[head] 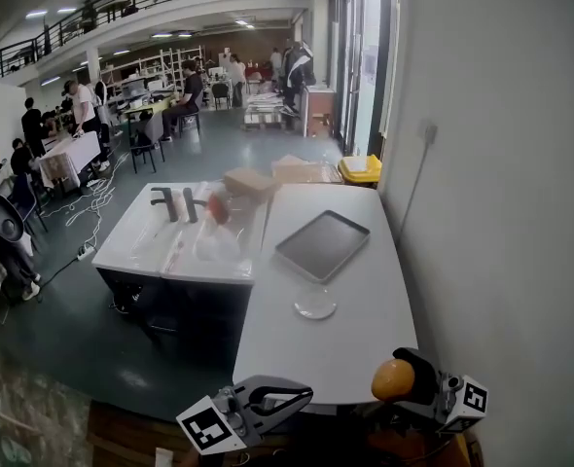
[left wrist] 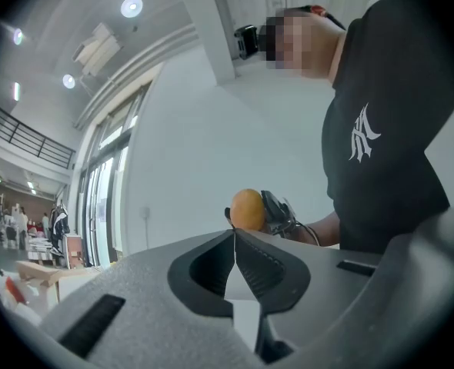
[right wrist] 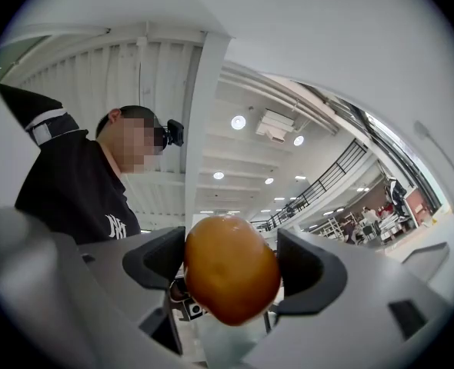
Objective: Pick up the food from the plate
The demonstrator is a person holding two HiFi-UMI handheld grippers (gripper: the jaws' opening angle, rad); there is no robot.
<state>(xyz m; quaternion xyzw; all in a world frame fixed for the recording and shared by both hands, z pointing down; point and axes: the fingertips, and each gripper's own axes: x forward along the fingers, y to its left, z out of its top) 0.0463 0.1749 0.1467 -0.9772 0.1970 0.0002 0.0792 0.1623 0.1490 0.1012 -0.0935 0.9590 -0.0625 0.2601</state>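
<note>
One food item (head: 392, 379) (orange, round), one plate (head: 315, 304), one tray (head: 322, 245).

The white surface (head: 376, 295) carried a dark rectangular tray (head: 322, 245) lying flat, and just beside it, nearer the front edge, a small clear plate (head: 315, 304).

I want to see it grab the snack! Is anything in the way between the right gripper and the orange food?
Nothing visible. The right gripper already holds the orange fruit directly between its jaws; the left gripper sits apart, shut.
</note>
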